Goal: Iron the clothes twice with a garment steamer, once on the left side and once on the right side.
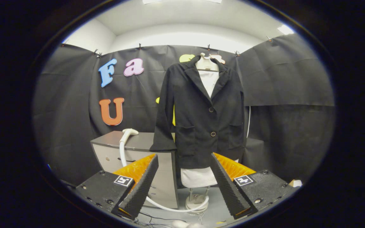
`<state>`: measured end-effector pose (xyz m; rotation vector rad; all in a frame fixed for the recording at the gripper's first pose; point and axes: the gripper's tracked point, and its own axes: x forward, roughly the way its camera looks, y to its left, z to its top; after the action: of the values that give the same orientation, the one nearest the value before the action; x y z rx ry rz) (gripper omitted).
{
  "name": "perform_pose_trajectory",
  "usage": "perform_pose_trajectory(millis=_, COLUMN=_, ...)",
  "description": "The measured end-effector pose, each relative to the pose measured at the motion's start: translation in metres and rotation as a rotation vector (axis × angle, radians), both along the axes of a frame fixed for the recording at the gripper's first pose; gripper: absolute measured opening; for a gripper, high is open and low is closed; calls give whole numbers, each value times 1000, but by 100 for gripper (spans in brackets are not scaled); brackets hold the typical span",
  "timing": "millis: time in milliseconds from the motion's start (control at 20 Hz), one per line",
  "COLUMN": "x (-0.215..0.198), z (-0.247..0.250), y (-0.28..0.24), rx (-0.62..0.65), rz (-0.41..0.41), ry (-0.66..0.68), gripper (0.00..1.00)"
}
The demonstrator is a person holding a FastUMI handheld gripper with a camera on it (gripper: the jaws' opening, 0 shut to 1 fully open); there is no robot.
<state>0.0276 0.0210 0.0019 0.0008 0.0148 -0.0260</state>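
So you are at the very start: the gripper (184, 186) has its fingers spread wide and holding nothing, and no steaming looks done yet. The jacket (201, 114) hangs buttoned on a stand well beyond the fingers. The steamer head (129, 132) rests on the cabinet's (131, 152) worktop, beyond the left finger and beside the jacket's sleeve, its hose (169, 207) trailing to the floor. Your next move, I judge, is to swing left, reach the steamer head and close on its handle.
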Motion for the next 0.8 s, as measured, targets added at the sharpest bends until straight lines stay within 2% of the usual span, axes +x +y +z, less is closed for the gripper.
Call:
perform_pose_trajectory(millis=450, x=47, z=12, y=32, rx=19, rz=31, ry=31, gripper=100)
perform_pose_trajectory(millis=800, x=131, z=24, y=98, rx=0, rz=126, ry=83, gripper=100)
